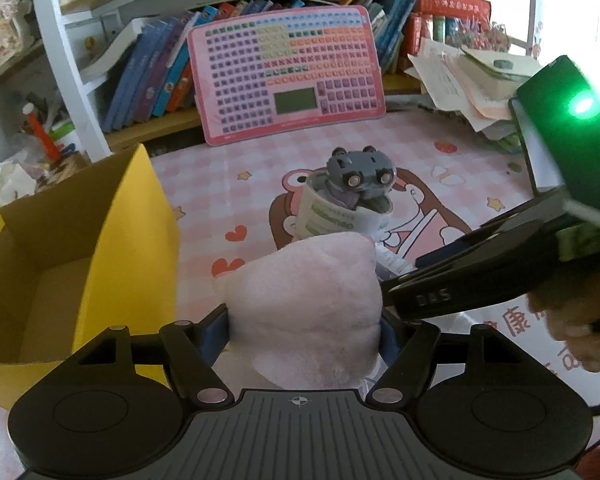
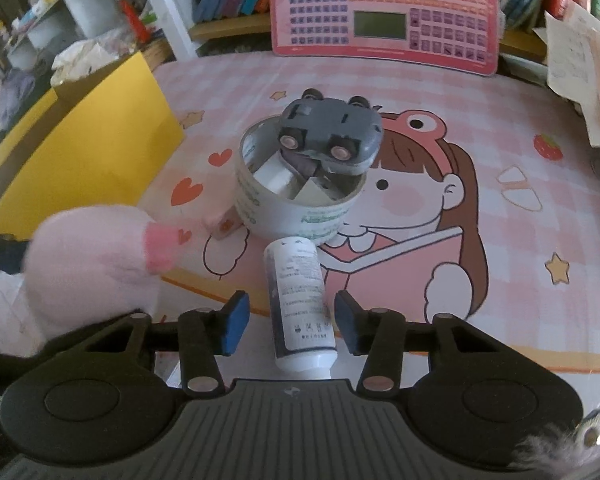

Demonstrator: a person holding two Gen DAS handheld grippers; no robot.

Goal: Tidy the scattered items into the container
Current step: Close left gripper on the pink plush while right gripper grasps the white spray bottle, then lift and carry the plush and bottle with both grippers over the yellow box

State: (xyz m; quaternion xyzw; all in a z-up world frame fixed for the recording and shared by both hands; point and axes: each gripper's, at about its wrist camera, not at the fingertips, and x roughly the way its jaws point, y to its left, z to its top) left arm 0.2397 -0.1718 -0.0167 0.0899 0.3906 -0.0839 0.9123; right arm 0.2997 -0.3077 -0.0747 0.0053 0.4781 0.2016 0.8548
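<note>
Soft, light pink plush (image 1: 308, 312) sat squeezed in left gripper (image 1: 306, 336), yellow box (image 1: 112, 224) at 10 o'clock; right gripper (image 2: 290, 320) half-open around slippery white bottle (image 2: 300, 300), untouched

You are looking at a table covered by a pink checked mat (image 2: 500, 216) showing a cartoon girl; a white tub (image 2: 296, 204) is sitting near its middle; a white bottle (image 2: 300, 300) is lying just in front of it; a small pink cube (image 2: 222, 224) is resting beside the tub; a yellow box (image 2: 96, 148) is standing at the left; a pink keyboard toy (image 2: 384, 12) is leaning at the back.
</note>
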